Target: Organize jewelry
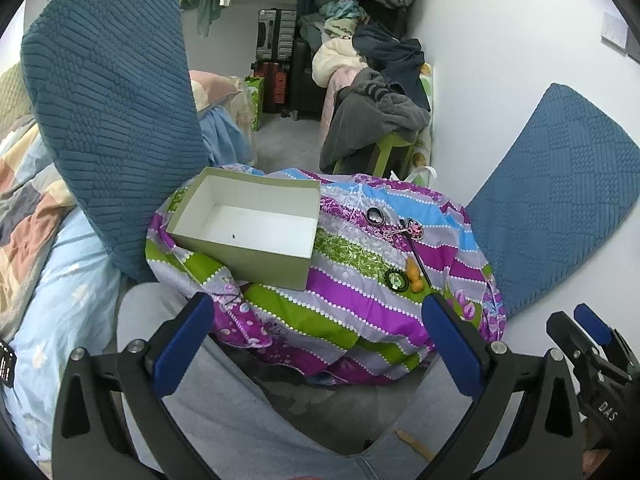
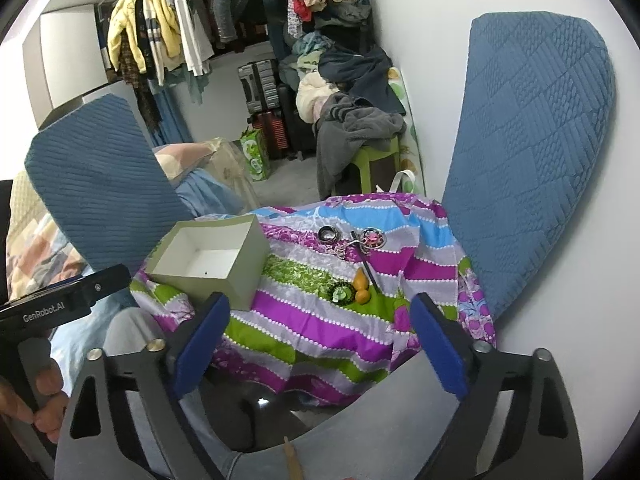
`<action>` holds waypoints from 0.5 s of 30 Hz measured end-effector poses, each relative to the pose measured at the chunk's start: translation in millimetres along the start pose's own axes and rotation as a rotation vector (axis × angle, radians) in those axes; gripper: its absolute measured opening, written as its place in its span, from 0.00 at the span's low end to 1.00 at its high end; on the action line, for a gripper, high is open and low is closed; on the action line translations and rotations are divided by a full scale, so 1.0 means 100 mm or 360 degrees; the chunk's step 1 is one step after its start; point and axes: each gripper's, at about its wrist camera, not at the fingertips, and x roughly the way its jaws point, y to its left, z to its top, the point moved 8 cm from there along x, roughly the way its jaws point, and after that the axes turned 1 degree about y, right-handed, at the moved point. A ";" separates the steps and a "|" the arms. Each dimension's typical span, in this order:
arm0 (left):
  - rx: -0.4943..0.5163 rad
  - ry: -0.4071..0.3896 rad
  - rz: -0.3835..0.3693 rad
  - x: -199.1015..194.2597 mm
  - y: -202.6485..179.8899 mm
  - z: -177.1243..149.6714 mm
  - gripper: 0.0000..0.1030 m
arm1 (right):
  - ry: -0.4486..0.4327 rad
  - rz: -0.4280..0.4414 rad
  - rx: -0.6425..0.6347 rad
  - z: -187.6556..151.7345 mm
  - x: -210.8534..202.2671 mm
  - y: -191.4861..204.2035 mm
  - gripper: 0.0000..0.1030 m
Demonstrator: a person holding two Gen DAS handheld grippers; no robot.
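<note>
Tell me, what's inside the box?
The box looks nearly empty: white walls and floor, with only one tiny dark speck. Its near wall hides a strip of floor, so anything there can't be seen.

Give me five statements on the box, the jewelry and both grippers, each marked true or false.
1. The box holds several jewelry pieces. False: it is empty but for a tiny dark speck.
2. The jewelry lies on the striped cloth, right of the box. True.
3. The left gripper is shut on a necklace. False: it is open and holds nothing.
4. The right gripper is open with nothing between its fingers. True.
5. The green round piece touches the box. False: it lies apart, beside an orange piece.
</note>
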 end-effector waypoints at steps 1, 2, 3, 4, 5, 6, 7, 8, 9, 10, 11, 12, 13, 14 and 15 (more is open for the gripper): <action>0.0001 -0.0003 -0.0001 -0.01 0.01 0.00 1.00 | 0.0001 0.0018 -0.0004 -0.01 0.00 0.02 0.81; -0.0001 -0.0006 0.0002 -0.02 0.01 0.00 1.00 | 0.0004 0.0027 -0.0008 -0.01 0.00 0.04 0.80; -0.0004 -0.0007 0.0004 -0.02 0.01 0.00 1.00 | 0.0004 0.0030 -0.0012 -0.02 0.00 0.06 0.78; -0.0004 -0.0007 0.0001 -0.03 0.00 0.00 1.00 | 0.0004 0.0032 -0.0013 -0.02 -0.01 0.07 0.76; -0.0003 -0.0006 -0.0006 -0.04 0.00 0.00 1.00 | 0.0005 0.0037 -0.0008 -0.02 -0.02 0.08 0.75; 0.0004 -0.0006 -0.0004 -0.04 -0.02 -0.01 1.00 | 0.0009 0.0041 0.0000 -0.03 -0.02 0.09 0.73; 0.0007 -0.0008 -0.0005 -0.05 -0.02 -0.01 1.00 | 0.0011 0.0039 0.0005 -0.03 -0.02 0.08 0.72; 0.0012 -0.0009 -0.0007 -0.06 -0.02 -0.01 1.00 | 0.0009 0.0035 0.0003 -0.04 -0.02 0.09 0.72; 0.0015 -0.0008 -0.0009 -0.06 -0.03 -0.01 1.00 | 0.0008 0.0035 -0.0003 -0.04 -0.03 0.09 0.72; 0.0016 -0.0005 -0.0013 -0.06 -0.03 -0.01 1.00 | 0.0008 0.0036 -0.0007 -0.03 -0.02 0.07 0.72; 0.0016 -0.0004 -0.0019 -0.06 -0.03 0.00 1.00 | 0.0006 0.0031 -0.0010 -0.03 -0.03 0.08 0.71; 0.0016 -0.0005 -0.0023 -0.06 -0.03 0.01 1.00 | 0.0004 0.0037 -0.0007 -0.03 -0.03 0.07 0.71; 0.0017 -0.0005 -0.0022 -0.05 -0.02 0.01 1.00 | 0.0004 0.0035 -0.0005 -0.04 -0.02 0.08 0.71; 0.0018 -0.0004 -0.0020 -0.05 -0.02 0.02 1.00 | 0.0007 0.0033 -0.0004 -0.05 -0.02 0.09 0.71; 0.0016 -0.0002 -0.0022 -0.05 -0.02 0.01 1.00 | 0.0012 0.0027 0.0001 -0.04 -0.02 0.09 0.71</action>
